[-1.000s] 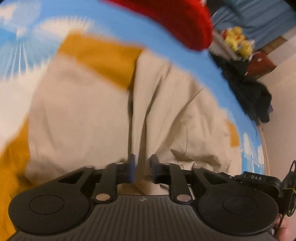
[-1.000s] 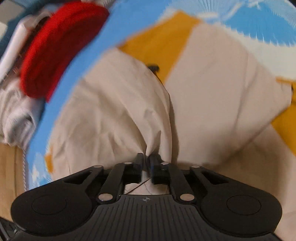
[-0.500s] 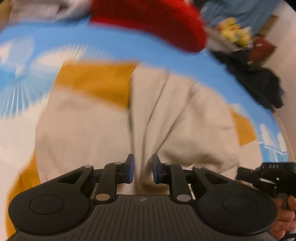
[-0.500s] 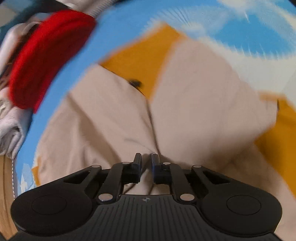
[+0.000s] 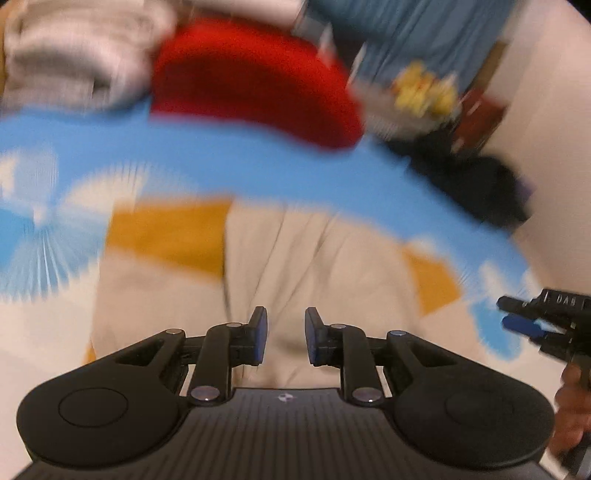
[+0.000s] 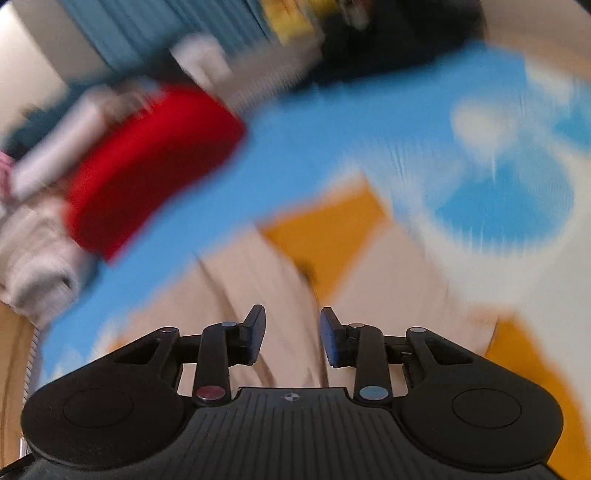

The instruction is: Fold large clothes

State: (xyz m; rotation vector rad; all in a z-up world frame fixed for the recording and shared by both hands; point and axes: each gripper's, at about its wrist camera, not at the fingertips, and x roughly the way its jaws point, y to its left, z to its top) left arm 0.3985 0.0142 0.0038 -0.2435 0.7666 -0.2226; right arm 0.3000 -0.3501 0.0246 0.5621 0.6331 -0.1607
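Observation:
A beige garment (image 5: 325, 280) lies folded on a blue, white and orange patterned bedcover (image 5: 229, 166); it also shows in the right wrist view (image 6: 258, 302). My left gripper (image 5: 285, 334) is open and empty, above the garment's near edge. My right gripper (image 6: 290, 332) is open and empty too, over the same garment. The right gripper also shows at the right edge of the left wrist view (image 5: 543, 321). Both views are blurred by motion.
A folded red knit (image 5: 251, 77) and a grey-white folded garment (image 5: 74, 55) lie at the far side of the bedcover. Dark clothes (image 5: 476, 188) and a yellow soft toy (image 5: 424, 88) sit at the far right. A blue curtain (image 5: 406, 29) hangs behind.
Both grippers were shut on the beige garment's near edge; they have opened, let it go and pulled back and up. The garment stays flat on the bedcover.

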